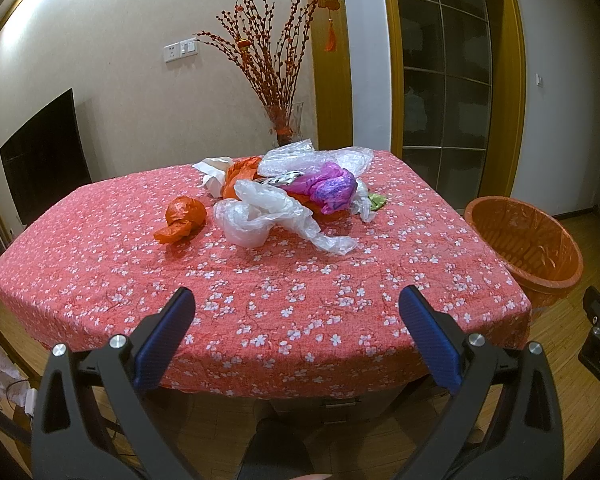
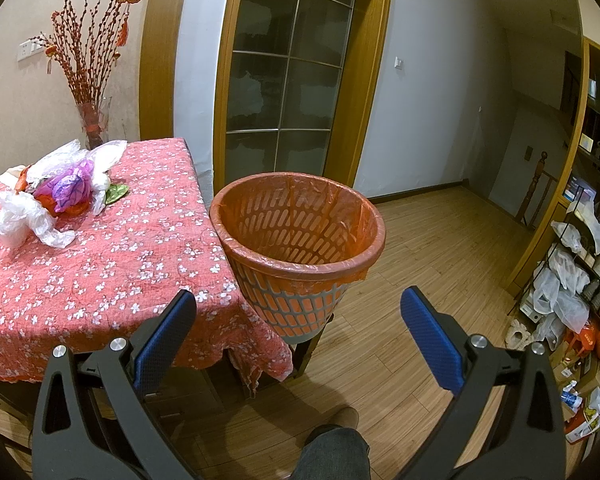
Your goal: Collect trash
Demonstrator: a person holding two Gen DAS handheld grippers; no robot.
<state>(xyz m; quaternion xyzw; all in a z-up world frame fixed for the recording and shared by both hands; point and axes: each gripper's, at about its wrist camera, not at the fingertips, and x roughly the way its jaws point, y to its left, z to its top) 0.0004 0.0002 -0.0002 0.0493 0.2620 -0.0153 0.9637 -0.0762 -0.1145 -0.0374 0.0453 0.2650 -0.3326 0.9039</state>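
Note:
A pile of crumpled plastic bags lies at the far middle of the table (image 1: 100,280): a clear white bag (image 1: 260,216), a purple bag (image 1: 332,188), and a small orange bag (image 1: 182,218) apart on the left. The pile also shows in the right wrist view (image 2: 60,188). An orange-lined waste basket (image 2: 296,240) stands on a stool by the table's right edge; it also shows in the left wrist view (image 1: 528,248). My left gripper (image 1: 296,320) is open and empty over the table's near edge. My right gripper (image 2: 298,324) is open and empty, in front of the basket.
A glass vase of red branches (image 1: 284,120) stands behind the table. A dark TV (image 1: 44,152) is at the left wall. A glass door (image 2: 284,72) is behind the basket. A cluttered shelf with bags (image 2: 572,280) is at the right. The person's leg (image 2: 332,452) is below.

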